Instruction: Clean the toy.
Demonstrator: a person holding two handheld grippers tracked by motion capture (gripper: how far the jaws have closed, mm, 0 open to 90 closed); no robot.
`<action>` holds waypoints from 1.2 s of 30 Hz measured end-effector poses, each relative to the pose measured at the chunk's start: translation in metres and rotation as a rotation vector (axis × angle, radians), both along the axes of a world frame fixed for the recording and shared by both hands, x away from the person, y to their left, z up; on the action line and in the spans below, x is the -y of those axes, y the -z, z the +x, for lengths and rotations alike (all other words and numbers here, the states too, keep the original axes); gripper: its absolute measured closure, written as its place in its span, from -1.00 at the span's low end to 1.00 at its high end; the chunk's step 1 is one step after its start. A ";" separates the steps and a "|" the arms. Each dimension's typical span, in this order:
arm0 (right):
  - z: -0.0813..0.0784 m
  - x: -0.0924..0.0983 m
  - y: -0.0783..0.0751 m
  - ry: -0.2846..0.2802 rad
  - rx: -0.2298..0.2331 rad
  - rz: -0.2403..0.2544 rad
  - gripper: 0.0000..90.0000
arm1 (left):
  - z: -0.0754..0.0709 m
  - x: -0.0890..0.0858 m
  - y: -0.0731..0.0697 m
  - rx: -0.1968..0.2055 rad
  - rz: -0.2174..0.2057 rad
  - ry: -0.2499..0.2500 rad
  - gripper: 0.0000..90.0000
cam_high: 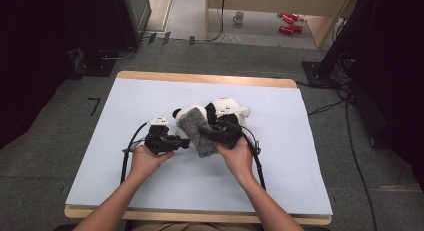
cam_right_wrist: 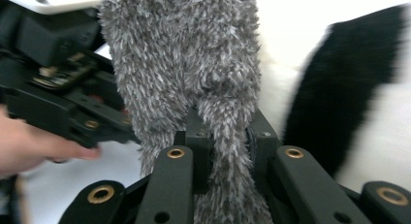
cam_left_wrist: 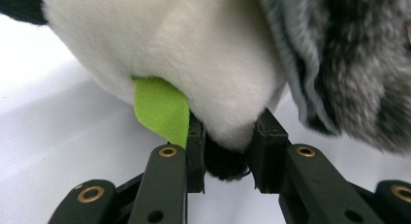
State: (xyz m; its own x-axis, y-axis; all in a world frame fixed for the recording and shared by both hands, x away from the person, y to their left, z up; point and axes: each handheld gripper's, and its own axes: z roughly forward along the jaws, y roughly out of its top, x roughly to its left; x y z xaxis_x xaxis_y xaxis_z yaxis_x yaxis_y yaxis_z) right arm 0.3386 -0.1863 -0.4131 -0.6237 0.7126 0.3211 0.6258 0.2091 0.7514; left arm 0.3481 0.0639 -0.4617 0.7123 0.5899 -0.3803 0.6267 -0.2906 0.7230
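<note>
White-and-black plush panda (cam_high: 200, 112), green tag (cam_left_wrist: 162, 110), mottled grey furry cloth (cam_high: 199, 133)

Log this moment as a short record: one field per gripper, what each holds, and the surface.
left gripper: shut on a black-tipped part of the panda plush toy; a green tag hangs beside its jaw
right gripper: shut on a fold of the grey fuzzy cloth
cloth position: lies against the plush, between the two grippers
surface: white sheet covering the table
hands: both low on the table, close together

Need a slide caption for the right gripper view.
Right gripper clamped on grey fuzzy cloth, beside a black-and-white plush toy.
</note>
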 end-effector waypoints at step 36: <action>0.009 0.108 -0.025 0.284 0.030 0.077 0.74 | 0.019 -0.013 0.008 -0.029 -0.021 -0.002 0.58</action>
